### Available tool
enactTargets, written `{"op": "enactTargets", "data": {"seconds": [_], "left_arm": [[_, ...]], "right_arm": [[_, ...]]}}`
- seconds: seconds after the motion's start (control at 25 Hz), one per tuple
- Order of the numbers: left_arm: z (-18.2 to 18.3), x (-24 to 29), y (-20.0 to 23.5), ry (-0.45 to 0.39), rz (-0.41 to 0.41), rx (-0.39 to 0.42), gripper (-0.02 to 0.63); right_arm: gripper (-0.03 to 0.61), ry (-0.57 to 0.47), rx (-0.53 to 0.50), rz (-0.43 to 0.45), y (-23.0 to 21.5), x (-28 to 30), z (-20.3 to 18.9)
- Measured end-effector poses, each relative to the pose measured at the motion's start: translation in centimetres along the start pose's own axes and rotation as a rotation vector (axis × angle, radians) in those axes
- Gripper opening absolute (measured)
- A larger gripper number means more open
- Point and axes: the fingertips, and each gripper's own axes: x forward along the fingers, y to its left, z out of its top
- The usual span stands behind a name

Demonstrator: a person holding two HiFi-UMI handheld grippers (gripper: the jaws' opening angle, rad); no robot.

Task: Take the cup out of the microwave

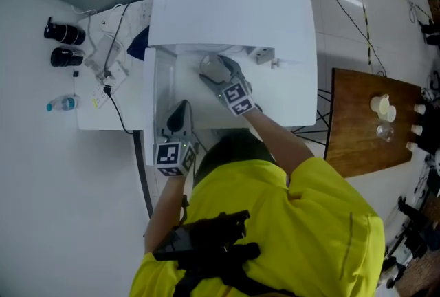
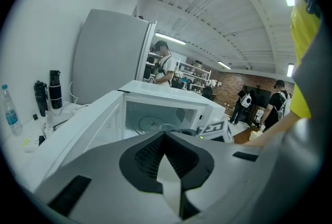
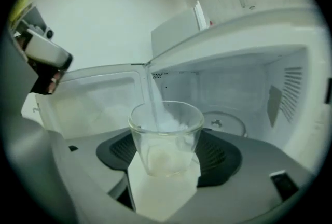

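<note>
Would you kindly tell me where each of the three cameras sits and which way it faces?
Head view: on the person's head, looking steeply down on the microwave; the yellow top, the left gripper and the right gripper show.
Left gripper view: on the left gripper, looking along its closed jaws into the open microwave; a yellow sleeve shows at right.
Right gripper view: on the right gripper, facing the microwave's inside, the glass cup gripped between its jaws.
Shared: both gripper views show the turntable.
</note>
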Motion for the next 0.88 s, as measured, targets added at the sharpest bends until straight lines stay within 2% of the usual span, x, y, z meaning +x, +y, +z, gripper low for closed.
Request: {"op": "enactTargets", "data": {"seconds": [0.12, 0.2, 0.32, 0.52, 0.6, 0.72, 0.88], "left_arm": [[-0.3, 0.8, -1.8, 0.023, -0.055, 0.022, 0.002], [-0.9, 1.6, -3.0, 0.040, -0.094, 0.036, 0.002], [-1.7, 2.8, -4.7, 0.066, -0.138, 0.059, 0.002], [-3.0, 5.9, -9.6, 0.111, -0.242, 0.104, 0.002], [-3.5, 6.8, -11.3, 0.127, -0.273, 0.113, 0.002], [-4.1, 7.6, -13.2, 0.148, -0.300, 0.123, 0.002], [-4.6, 8.0, -14.5, 0.168, -0.312, 0.134, 0.002]], "right_arm": [[0.350, 0.027, 0.042, -0.079, -0.3, -5.7, -3.7], [0.350, 0.066, 0.095, -0.159, -2.4, -9.0, -7.2], [0.350, 0.106, 0.174, -0.283, -7.0, -13.5, -11.7], [0.350, 0.118, 0.245, -0.530, -16.3, -21.3, -16.3], [0.350, 0.116, 0.280, -0.603, -19.3, -23.6, -17.7], [0.350, 0.116, 0.306, -0.656, -22.2, -25.3, -19.0], [0.350, 0.121, 0.306, -0.661, -23.1, -25.4, -19.6]]}}
